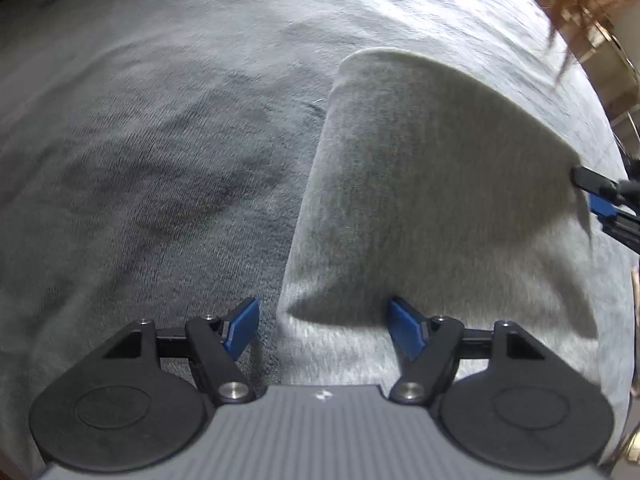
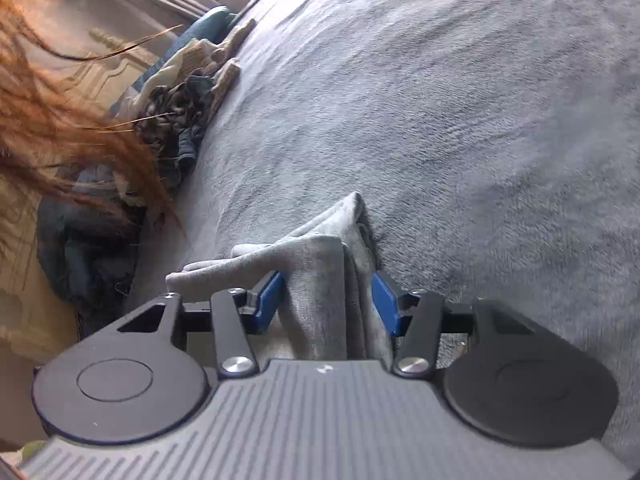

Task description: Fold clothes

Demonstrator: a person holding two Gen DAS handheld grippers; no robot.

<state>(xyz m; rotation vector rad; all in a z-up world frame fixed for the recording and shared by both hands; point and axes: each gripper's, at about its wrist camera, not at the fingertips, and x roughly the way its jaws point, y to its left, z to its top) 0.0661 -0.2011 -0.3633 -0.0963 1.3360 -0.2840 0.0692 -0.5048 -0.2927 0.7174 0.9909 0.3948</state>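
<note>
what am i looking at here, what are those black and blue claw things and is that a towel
Each picture comes from a camera on a hand-held gripper, looking along its two blue-padded fingers. The left gripper stands open over a folded grey cloth lying on a grey blanket; I cannot tell if it is a towel. The right gripper, also seen at the edge of the left view, has a bunched fold of the cloth between its pads, which do not press on it. Other clothes are piled by the blanket.
</note>
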